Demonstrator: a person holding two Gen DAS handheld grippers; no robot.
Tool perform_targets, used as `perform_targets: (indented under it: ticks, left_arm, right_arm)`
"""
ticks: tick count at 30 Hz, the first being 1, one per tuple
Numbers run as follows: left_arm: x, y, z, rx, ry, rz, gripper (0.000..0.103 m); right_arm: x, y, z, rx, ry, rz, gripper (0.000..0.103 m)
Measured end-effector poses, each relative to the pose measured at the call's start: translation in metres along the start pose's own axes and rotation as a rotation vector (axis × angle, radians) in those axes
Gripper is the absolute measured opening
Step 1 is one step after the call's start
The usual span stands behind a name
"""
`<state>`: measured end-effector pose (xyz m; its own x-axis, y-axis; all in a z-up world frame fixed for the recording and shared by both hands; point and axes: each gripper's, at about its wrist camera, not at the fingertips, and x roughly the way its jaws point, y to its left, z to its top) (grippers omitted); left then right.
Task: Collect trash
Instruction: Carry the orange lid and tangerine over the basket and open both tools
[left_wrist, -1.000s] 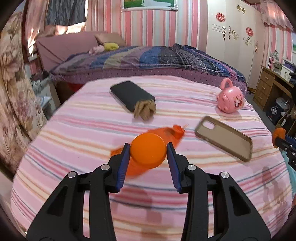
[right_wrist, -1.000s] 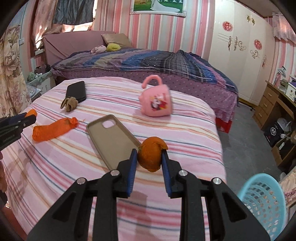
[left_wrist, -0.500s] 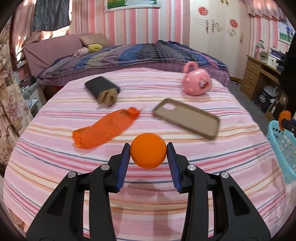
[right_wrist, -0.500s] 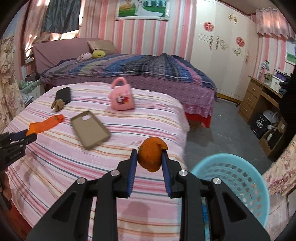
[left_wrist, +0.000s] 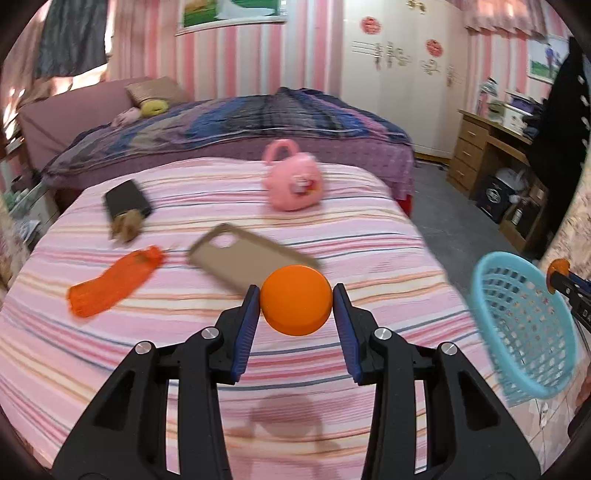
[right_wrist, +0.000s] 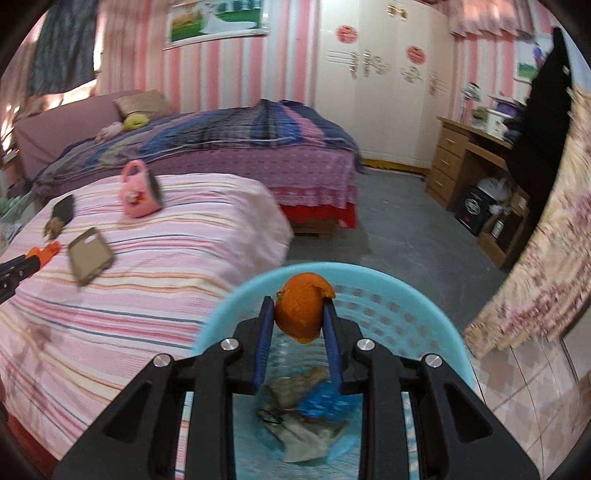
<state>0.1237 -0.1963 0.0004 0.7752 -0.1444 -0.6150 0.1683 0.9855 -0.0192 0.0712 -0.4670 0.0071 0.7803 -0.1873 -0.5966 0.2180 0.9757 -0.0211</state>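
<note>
My left gripper is shut on a smooth orange ball and holds it above the pink striped bed. My right gripper is shut on a piece of orange peel and holds it over the light blue basket, which has crumpled paper and a blue wrapper inside. The basket also shows at the right in the left wrist view, beside the bed. An orange mesh bag and a crumpled brown scrap lie on the bed at the left.
A tan phone case, a black phone and a pink toy bag lie on the bed. A second bed stands behind. A wooden desk and a floral curtain are on the right.
Both grippers have swung right with their loads. The right gripper moved from above the bed's edge to over the basket. The basket has come further into the left wrist view.
</note>
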Motion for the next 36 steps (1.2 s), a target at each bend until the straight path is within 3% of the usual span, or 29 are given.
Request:
perform_targets:
  ticks: [7, 16, 25, 27, 28, 29, 36]
  left_arm:
    - [0.015, -0.077, 0.004, 0.075, 0.018, -0.1, 0.039]
    - [0.029, -0.173, 0.004, 0.203, 0.044, -0.232, 0.039]
    - [0.048, -0.22, -0.005, 0.266, 0.088, -0.321, 0.039]
    - [0.05, -0.219, -0.006, 0.278, 0.084, -0.317, 0.051]
    - [0.05, -0.216, -0.005, 0.278, 0.074, -0.308, 0.07]
    - [0.049, -0.214, -0.003, 0.273, 0.061, -0.299, 0.082]
    - [0.042, -0.17, 0.01, 0.217, 0.01, -0.23, 0.092]
  right_arm:
    - [0.009, -0.045, -0.011, 0.065, 0.016, -0.062, 0.027]
    - [0.011, -0.1, -0.021, 0.108, 0.041, -0.081, 0.027]
    - [0.014, -0.115, -0.024, 0.152, 0.034, -0.105, 0.027]
    - [0.016, -0.119, -0.027, 0.148, 0.038, -0.104, 0.027]
    - [0.017, -0.121, -0.028, 0.148, 0.039, -0.102, 0.027]
    - [0.017, -0.121, -0.027, 0.149, 0.039, -0.102, 0.027]
    - [0.009, -0.114, -0.024, 0.146, 0.033, -0.1, 0.027]
